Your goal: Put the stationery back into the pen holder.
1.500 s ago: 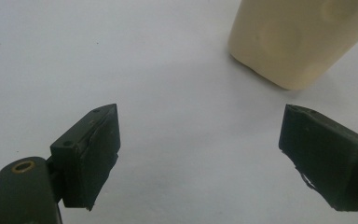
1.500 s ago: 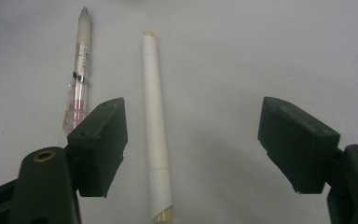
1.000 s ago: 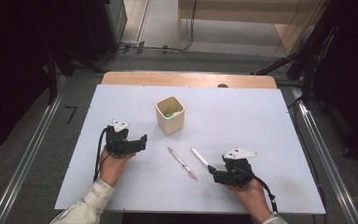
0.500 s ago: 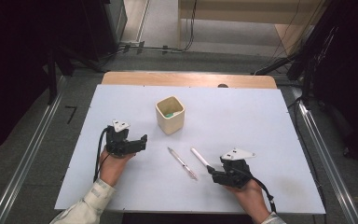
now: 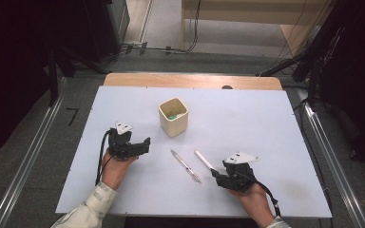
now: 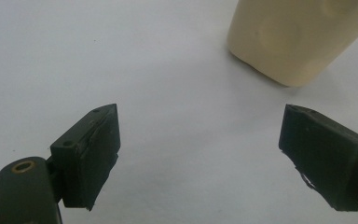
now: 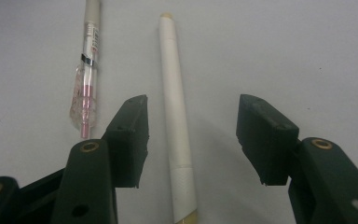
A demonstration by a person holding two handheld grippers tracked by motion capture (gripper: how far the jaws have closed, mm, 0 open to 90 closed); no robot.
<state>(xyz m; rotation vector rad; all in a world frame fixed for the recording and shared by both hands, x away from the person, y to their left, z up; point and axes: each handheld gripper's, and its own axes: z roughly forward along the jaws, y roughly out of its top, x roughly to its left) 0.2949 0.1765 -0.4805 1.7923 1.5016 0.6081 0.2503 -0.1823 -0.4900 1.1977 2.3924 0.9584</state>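
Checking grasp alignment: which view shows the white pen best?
The right gripper view: the white pen lies lengthwise between the closing jaws of the right hand-held gripper, untouched. In the high view it is a small sliver.

The person's left hand holds its black two-jaw tool low and level, jaws spread wide. The right hand holds its black tool low too, its jaws just now narrowing, pads touching nothing.

Cut-off and unclear parts

In the right gripper view the white pen runs off the bottom edge and the clear pen off the top. In the left gripper view the cup is cropped at the top and right, and blurred. What lies inside the cup in the high view is too small to tell.
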